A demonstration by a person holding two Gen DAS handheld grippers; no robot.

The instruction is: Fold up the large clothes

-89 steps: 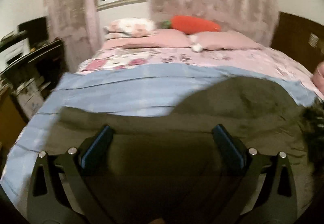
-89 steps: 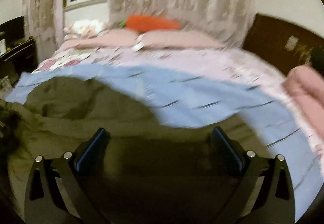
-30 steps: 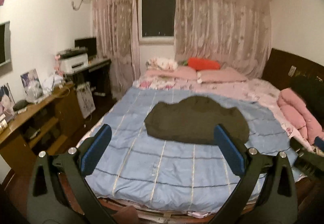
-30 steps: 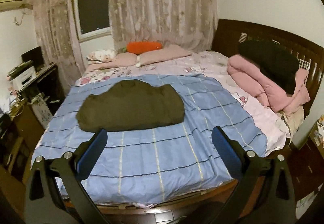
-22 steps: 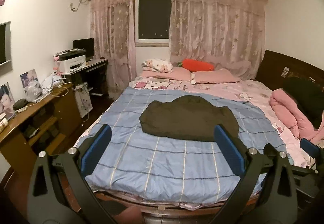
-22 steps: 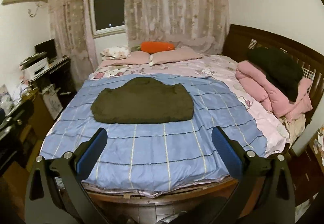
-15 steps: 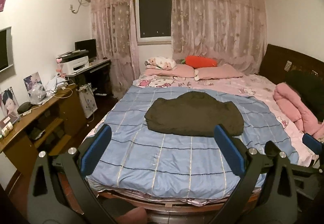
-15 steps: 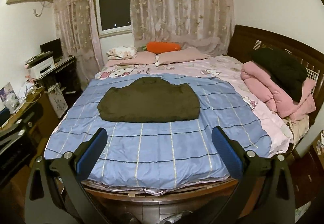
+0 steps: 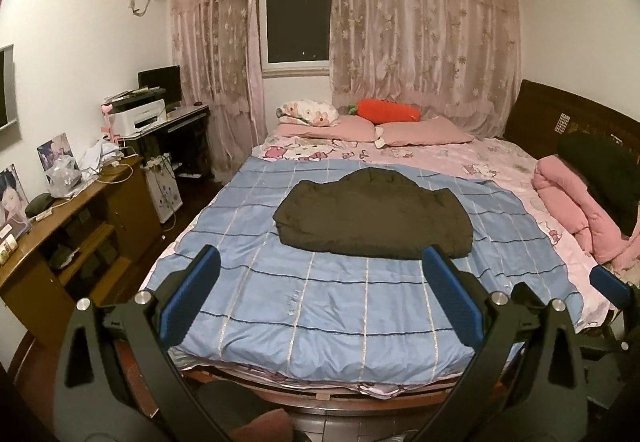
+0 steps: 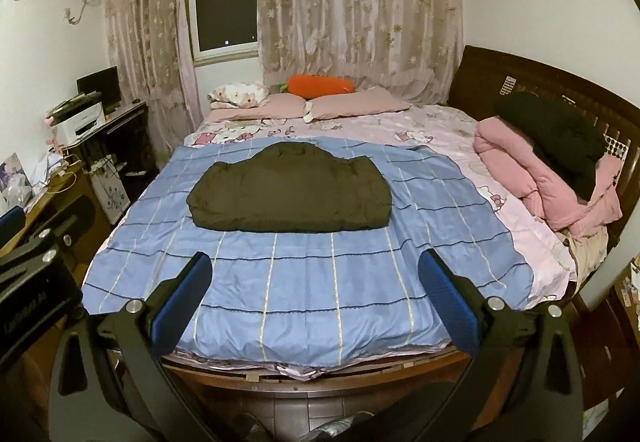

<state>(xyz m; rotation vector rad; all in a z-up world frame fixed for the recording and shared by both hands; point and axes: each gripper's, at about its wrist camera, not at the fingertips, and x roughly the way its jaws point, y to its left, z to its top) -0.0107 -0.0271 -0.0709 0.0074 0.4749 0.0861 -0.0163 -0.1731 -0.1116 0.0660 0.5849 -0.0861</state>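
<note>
A dark olive padded jacket (image 9: 372, 218) lies folded into a flat bundle on the blue checked cover (image 9: 320, 306) in the middle of the bed; it also shows in the right wrist view (image 10: 290, 194). My left gripper (image 9: 320, 294) is open and empty, held back from the foot of the bed, well short of the jacket. My right gripper (image 10: 314, 298) is open and empty, also back from the foot of the bed. The right gripper's finger shows at the right edge of the left wrist view (image 9: 612, 284).
Pink pillows (image 9: 424, 132) and an orange carrot cushion (image 9: 388, 110) lie at the far side. A pink quilt (image 10: 540, 178) with a black garment (image 10: 552, 138) sits at the right by the headboard. A wooden desk (image 9: 72, 226) and printer (image 9: 138, 114) stand left.
Both grippers have pulled away from the jacket, from close above it to beyond the foot of the bed. Over the last second the views shift only slightly. The jacket lies still.
</note>
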